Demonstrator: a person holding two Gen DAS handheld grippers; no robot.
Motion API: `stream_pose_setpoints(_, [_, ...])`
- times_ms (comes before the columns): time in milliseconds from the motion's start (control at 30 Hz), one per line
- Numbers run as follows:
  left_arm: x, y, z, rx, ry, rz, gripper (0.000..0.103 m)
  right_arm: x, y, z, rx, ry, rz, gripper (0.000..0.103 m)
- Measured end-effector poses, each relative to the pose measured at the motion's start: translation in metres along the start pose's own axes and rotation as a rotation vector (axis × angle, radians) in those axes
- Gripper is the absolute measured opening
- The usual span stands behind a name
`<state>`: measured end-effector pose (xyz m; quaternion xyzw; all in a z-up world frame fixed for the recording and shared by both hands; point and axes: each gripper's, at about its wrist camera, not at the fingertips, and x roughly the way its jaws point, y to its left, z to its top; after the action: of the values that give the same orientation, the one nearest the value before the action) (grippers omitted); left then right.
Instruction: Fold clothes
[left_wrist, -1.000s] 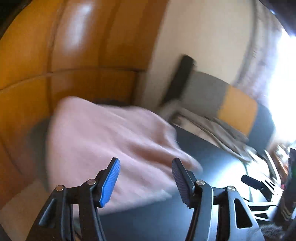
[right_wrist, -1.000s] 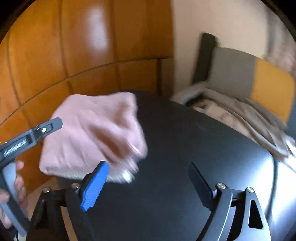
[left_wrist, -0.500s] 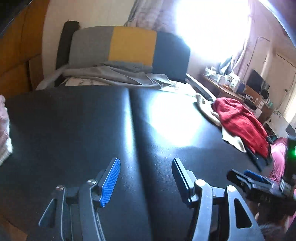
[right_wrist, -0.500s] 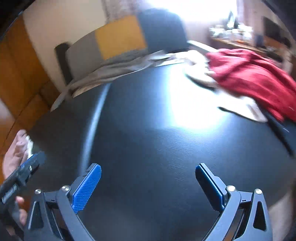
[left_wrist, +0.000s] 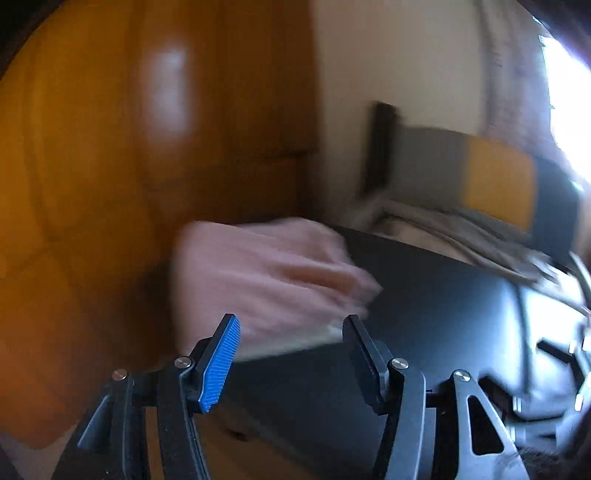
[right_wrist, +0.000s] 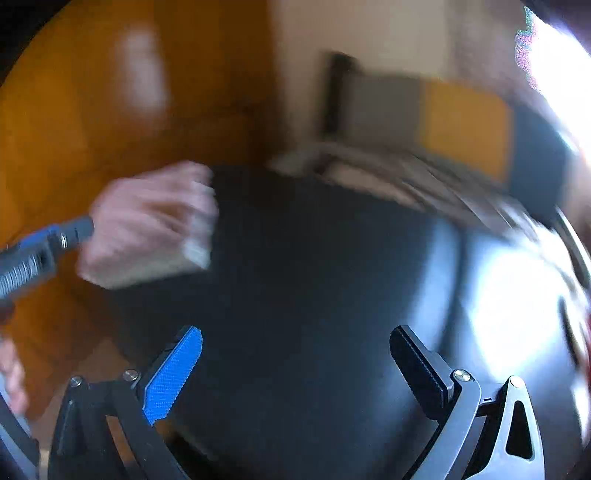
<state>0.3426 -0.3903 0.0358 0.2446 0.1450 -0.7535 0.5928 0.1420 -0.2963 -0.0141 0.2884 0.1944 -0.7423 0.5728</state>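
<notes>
A folded pink garment (left_wrist: 266, 273) lies at the left end of the black table (left_wrist: 436, 295), blurred by motion. My left gripper (left_wrist: 291, 347) is open and empty, just in front of the garment's near edge. In the right wrist view the same pink garment (right_wrist: 151, 225) lies at the table's (right_wrist: 314, 277) left edge. My right gripper (right_wrist: 295, 365) is open and empty above bare tabletop, well to the right of the garment. The left gripper's body (right_wrist: 37, 251) shows at the left edge of that view, beside the garment.
An orange wooden cabinet (left_wrist: 129, 147) stands behind the table's left end. A chair with a grey and yellow back (left_wrist: 472, 177), draped with grey cloth (left_wrist: 461, 229), stands behind the table. Bright window glare fills the far right.
Both views swung right toward a red clothes pile half a second ago, then back left to the pink garment. Both grippers stayed open and empty.
</notes>
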Motion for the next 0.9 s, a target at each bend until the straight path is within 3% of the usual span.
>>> stream_pose_setpoints(100, [0.001, 0.044, 0.020, 0.017, 0.018, 0.083, 0.056, 0.027, 0.073, 0.059, -0.108, -0.034, 0.011, 0.103])
stream_pose_setpoints(167, [0.001, 0.068, 0.031, 0.010, 0.014, 0.137, 0.044, 0.035, 0.106, 0.086, -0.117, -0.072, 0.034, 0.103])
stream_pose_setpoints(333, [0.002, 0.113, 0.049, -0.067, -0.046, 0.272, 0.043, 0.047, 0.163, 0.127, -0.129, -0.118, 0.048, 0.103])
stream_pose_setpoints(467, [0.024, 0.126, 0.044, -0.176, 0.029, 0.159, 0.041, 0.058, 0.188, 0.130, -0.141, -0.100, 0.053, 0.103])
stream_pose_setpoints(733, [0.050, 0.131, 0.019, -0.220, 0.144, 0.084, 0.038, 0.070, 0.209, 0.112, -0.169, -0.049, 0.077, 0.103])
stream_pose_setpoints(900, [0.053, 0.131, 0.021, -0.220, 0.138, 0.083, 0.038, 0.072, 0.208, 0.108, -0.163, -0.035, 0.081, 0.103])
